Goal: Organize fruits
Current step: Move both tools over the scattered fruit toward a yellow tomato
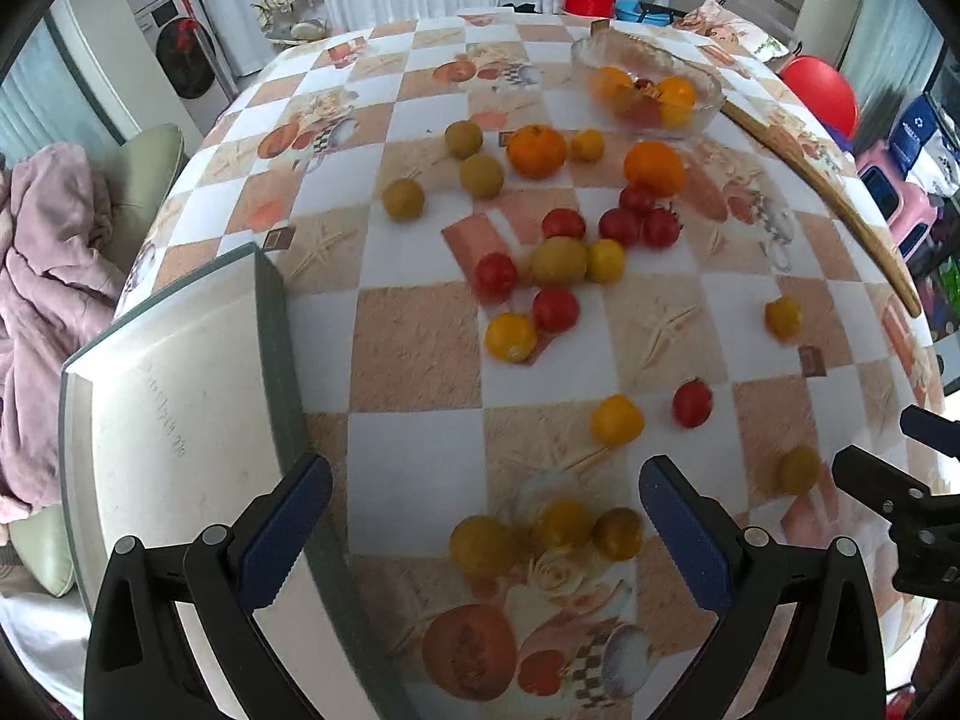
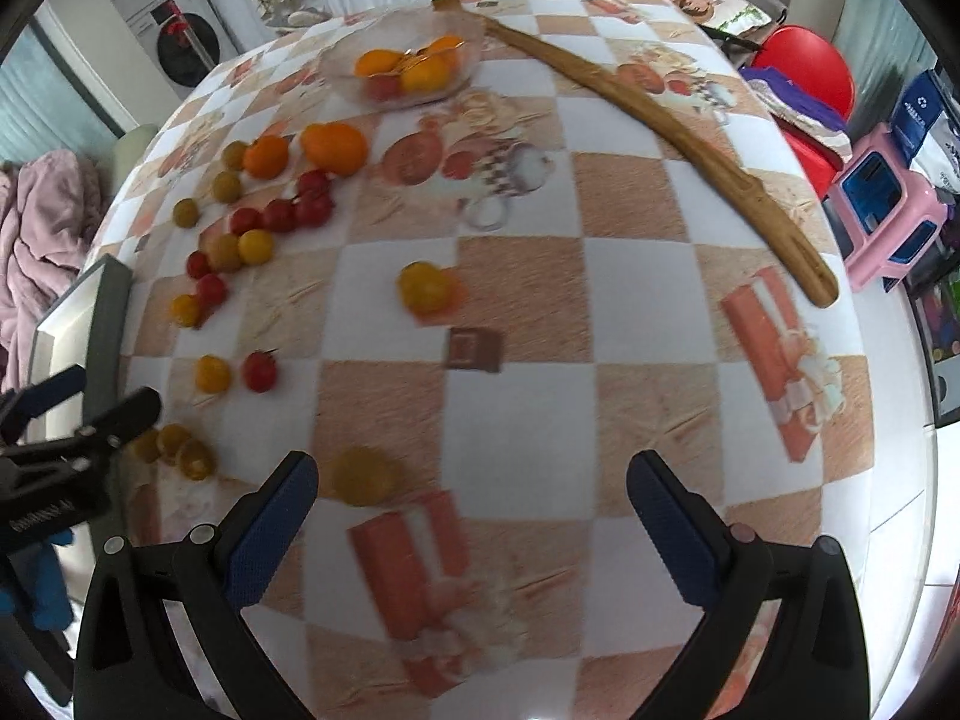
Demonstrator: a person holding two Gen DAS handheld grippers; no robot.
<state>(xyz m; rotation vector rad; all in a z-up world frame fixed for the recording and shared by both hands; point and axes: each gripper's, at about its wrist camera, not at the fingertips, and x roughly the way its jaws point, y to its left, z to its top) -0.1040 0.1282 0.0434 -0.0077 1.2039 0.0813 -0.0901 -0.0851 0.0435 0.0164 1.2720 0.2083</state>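
Several red, yellow and olive cherry tomatoes and two oranges (image 1: 536, 150) lie scattered on the checkered tablecloth. A glass bowl (image 1: 648, 79) at the far side holds a few fruits; it also shows in the right wrist view (image 2: 402, 60). My left gripper (image 1: 486, 528) is open and empty, with three yellow tomatoes (image 1: 561, 525) between its fingers' line. My right gripper (image 2: 471, 522) is open and empty, with a yellow tomato (image 2: 363, 476) just ahead of its left finger. The right gripper shows at the right edge of the left wrist view (image 1: 900, 480).
A white tray with a grey rim (image 1: 180, 396) lies at the table's left edge. A long wooden stick (image 2: 660, 126) lies across the far right of the table. A red chair (image 2: 810, 72) and a pink stool (image 2: 888, 210) stand beyond the right edge.
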